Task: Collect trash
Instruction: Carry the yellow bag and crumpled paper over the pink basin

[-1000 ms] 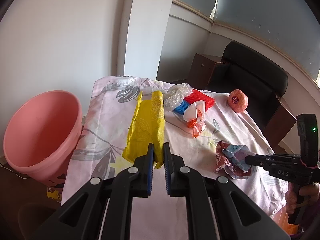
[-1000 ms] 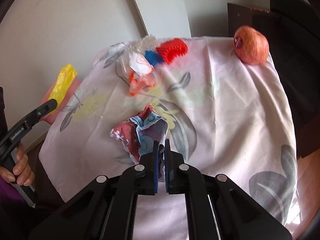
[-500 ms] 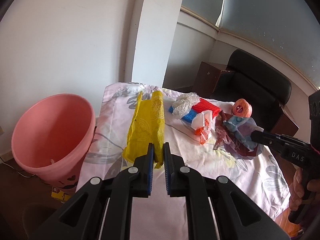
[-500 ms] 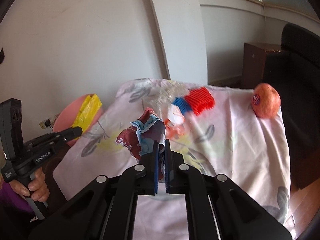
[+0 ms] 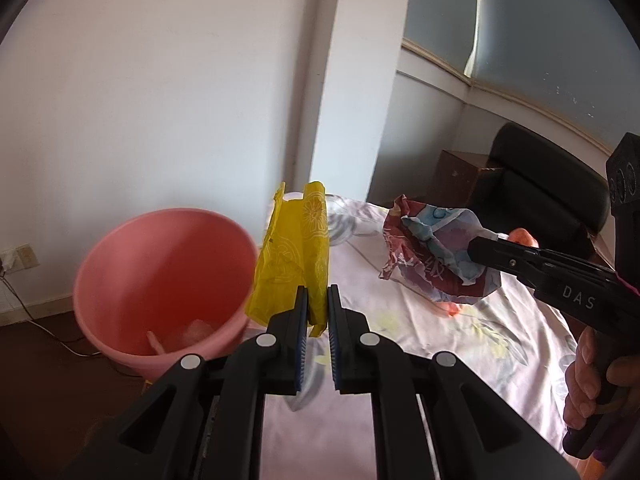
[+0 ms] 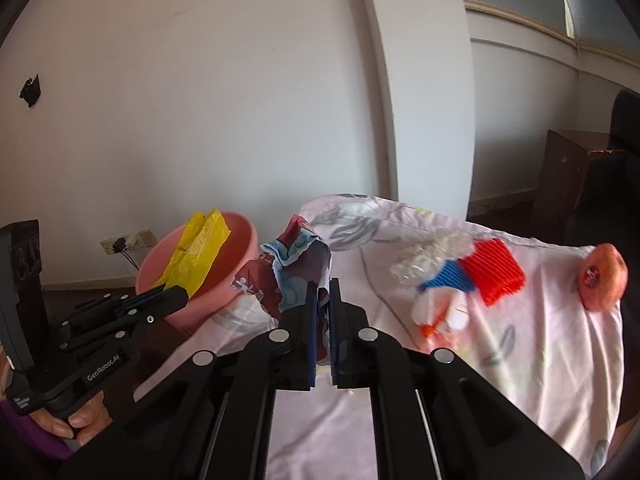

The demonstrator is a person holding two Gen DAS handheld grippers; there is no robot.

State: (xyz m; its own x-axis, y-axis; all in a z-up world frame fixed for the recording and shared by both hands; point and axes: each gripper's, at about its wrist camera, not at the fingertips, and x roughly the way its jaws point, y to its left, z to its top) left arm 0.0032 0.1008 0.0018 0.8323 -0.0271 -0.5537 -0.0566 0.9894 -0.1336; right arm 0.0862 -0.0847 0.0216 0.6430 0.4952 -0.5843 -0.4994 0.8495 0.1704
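Left wrist view showed the left tongs pinching the lower edge of a yellow plastic bag, which stood up from between the jaws, lifted clear of the cloth. The bag hung just beside the rim of a pink bucket, which stood off the left edge of the desk; a pale scrap lay in the bucket's bottom. To the right in that view, the right tongs came in from the side, pressed shut on a crumpled printed wrapper in dark red and light blue, held up above the flowered cloth. A hand gripped that tool's handle at the right edge.

From the right wrist view, the right tongs had the same wrapper rising out of the narrow slot between the jaws, with its bulk leaning left of them and in front of the bucket. The left tongs reached in from the lower left with the yellow bag sticking up over the bucket's mouth. Well apart from both tongs, on the far right part of the desk, lay more trash: a clear crinkled film, a red-and-blue ribbed piece, a white-and-orange wrapper, and an orange ball-like lump near the right edge.
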